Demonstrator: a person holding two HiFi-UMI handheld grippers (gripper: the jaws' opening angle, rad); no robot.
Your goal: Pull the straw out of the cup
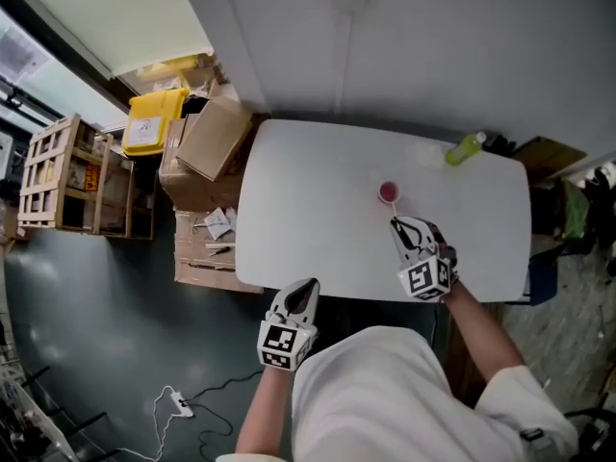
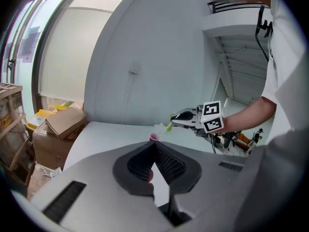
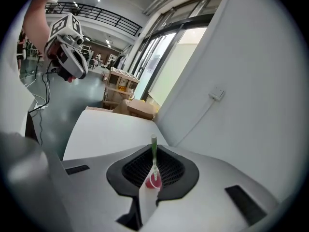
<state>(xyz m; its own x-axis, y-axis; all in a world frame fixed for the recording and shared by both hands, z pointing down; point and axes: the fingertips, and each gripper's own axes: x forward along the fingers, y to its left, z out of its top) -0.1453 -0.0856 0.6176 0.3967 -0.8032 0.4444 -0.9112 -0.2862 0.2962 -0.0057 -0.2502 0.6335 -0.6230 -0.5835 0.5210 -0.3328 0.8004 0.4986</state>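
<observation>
A white bench (image 1: pixel 318 210) stands against a pale wall, seen from above. Cardboard boxes (image 1: pixel 214 138) are stacked on the floor just beside its left end. A person in a white top stands at the near edge with a gripper in each hand.

The left gripper (image 1: pixel 306 287) hangs at the near edge of the bench, well apart from the cup. Its fingers (image 2: pixel 166 163) are pressed together with nothing between them.

The right gripper (image 1: pixel 397 223) reaches over the bench, its tip near the cup. A green bottle (image 1: pixel 465 148) lies at the far right of the bench, well apart from the work.

A small pink cup (image 1: pixel 388 192) stands upright on the bench, right of the middle. The straw (image 3: pixel 153 151), white below and green above, rises from the cup. In the right gripper view it runs up the line where the dark fingers (image 3: pixel 166 170) meet, and they appear to pinch it, its green end poking past their tips.

The grasp seems made and the pull not yet begun, as the straw's lower end is in the cup. The next move likely calls for drawing the straw back along its own line, so the light, unheld cup does not tip.
</observation>
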